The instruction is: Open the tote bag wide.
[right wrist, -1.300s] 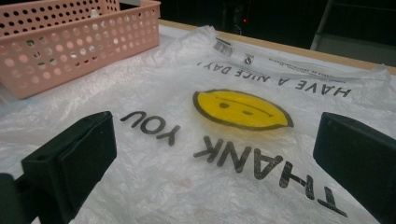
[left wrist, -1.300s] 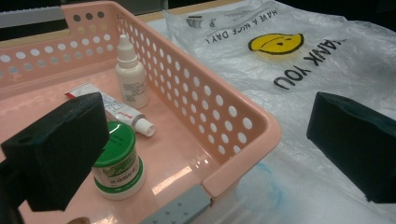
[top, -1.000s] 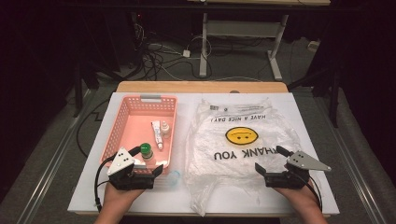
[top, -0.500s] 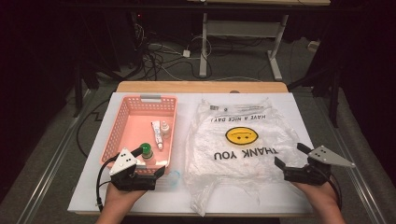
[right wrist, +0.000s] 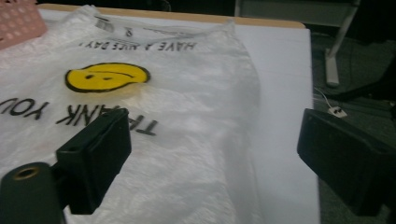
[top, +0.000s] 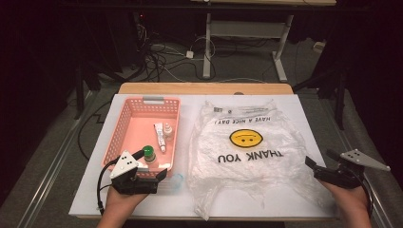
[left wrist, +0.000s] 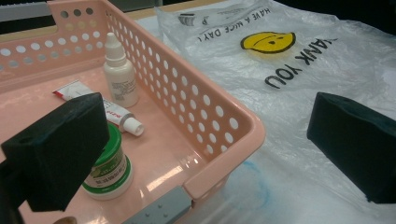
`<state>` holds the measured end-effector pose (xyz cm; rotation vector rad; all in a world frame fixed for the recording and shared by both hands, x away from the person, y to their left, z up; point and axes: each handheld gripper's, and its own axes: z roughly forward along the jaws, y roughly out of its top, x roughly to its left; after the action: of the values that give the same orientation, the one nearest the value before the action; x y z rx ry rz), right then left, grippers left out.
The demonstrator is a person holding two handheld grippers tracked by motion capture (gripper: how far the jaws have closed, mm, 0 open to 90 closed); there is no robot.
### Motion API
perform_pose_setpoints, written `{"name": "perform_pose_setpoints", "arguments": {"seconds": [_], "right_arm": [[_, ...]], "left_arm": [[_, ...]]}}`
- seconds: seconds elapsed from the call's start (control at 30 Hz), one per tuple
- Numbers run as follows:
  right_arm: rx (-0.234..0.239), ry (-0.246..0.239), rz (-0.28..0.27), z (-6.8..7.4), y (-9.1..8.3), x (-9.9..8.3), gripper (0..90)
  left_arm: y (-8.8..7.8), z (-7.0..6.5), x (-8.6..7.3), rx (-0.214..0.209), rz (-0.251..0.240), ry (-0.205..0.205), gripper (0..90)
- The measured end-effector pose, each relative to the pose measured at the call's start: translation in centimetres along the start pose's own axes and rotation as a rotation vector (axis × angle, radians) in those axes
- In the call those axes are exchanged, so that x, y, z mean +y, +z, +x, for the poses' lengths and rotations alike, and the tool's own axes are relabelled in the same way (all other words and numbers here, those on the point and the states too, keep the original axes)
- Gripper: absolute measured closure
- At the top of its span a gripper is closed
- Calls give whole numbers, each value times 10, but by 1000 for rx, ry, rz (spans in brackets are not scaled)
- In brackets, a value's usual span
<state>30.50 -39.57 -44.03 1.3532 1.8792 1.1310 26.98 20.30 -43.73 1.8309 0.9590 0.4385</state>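
Step in hand, as judged: opening the plastic bag (top: 247,156), which lies flat at table centre-right just right of the pink basket (top: 124,130); right gripper (top: 322,164) sits at the bag's near-right edge, jaws fairly wide w/ nothing between them, left gripper (top: 151,166) at the basket's near-right corner, jaws wide and empty, so best approach is to pinch one film layer only at the near handle and lift slowly. Vs. earlier frame: right gripper has shifted right, off the bag toward the table edge, its jaws have just been closing a little on nothing; left gripper, bag, basket unchanged.
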Motion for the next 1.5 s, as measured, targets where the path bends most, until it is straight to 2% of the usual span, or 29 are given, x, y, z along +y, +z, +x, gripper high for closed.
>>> {"name": "perform_pose_setpoints", "arguments": {"seconds": [0.07, 0.1, 0.13, 0.17, 0.23, 0.37, 0.4, 0.43, 0.53, 0.7, 0.8, 0.9, 1.03, 1.13, 1.2, 1.3, 1.37, 1.47, 1.5], "right_arm": [[0, 11, 9, -4, 0, -3, 187], [8, 48, 32, -10, 3, -8, 222], [8, 48, 32, -10, 3, -8, 222], [13, 72, 63, -14, 6, -13, 250], [11, 79, 99, -17, 11, -17, 256], [32, 95, 135, -19, 17, -22, 267], [35, 94, 146, -19, 18, -23, 267], [35, 81, 162, -19, 21, -24, 267], [34, 73, 165, -17, 22, -23, 297], [27, 62, 173, -15, 24, -22, 295], [30, 55, 198, -13, 28, -21, 301], [26, 56, 199, -12, 29, -21, 313], [33, 49, 226, -11, 31, -21, 339], [19, 40, 237, -10, 33, -20, 414], [20, 43, 244, -11, 34, -20, 434], [16, 47, 249, -11, 34, -20, 496], [39, 33, 250, -10, 34, -20, 611], [44, 6, 252, -8, 34, -20, 705], [44, 6, 252, -8, 34, -20, 705]], "left_arm": [[0, 0, 0, 1, -3, 0, 0], [-1, 0, 0, 0, -3, 0, 0], [0, 0, 0, 3, -2, 2, 0], [0, 0, 0, 4, -6, 11, 0], [-1, 0, 1, 12, -10, 22, 0], [1, 0, 0, -5, 7, 16, 0], [1, 1, 0, -29, 15, 12, 0], [2, 1, 0, -34, 17, 8, 0], [2, 0, 1, -37, 19, 2, 0], [1, 0, 2, -43, 19, -6, 0], [0, 1, 1, -40, 20, -13, 0], [0, 3, 1, -54, 26, -13, 0], [-1, 4, 0, -26, 25, -14, 0], [-3, 6, 2, -55, 24, -28, 0], [-4, 7, 2, -39, 21, -26, 0], [-3, 9, 1, -45, 33, -36, 0], [-2, 10, 1, -43, 35, -42, 0], [-3, 11, 1, -46, 23, -56, 0], [-3, 11, 2, -46, 21, -54, 0]]}}
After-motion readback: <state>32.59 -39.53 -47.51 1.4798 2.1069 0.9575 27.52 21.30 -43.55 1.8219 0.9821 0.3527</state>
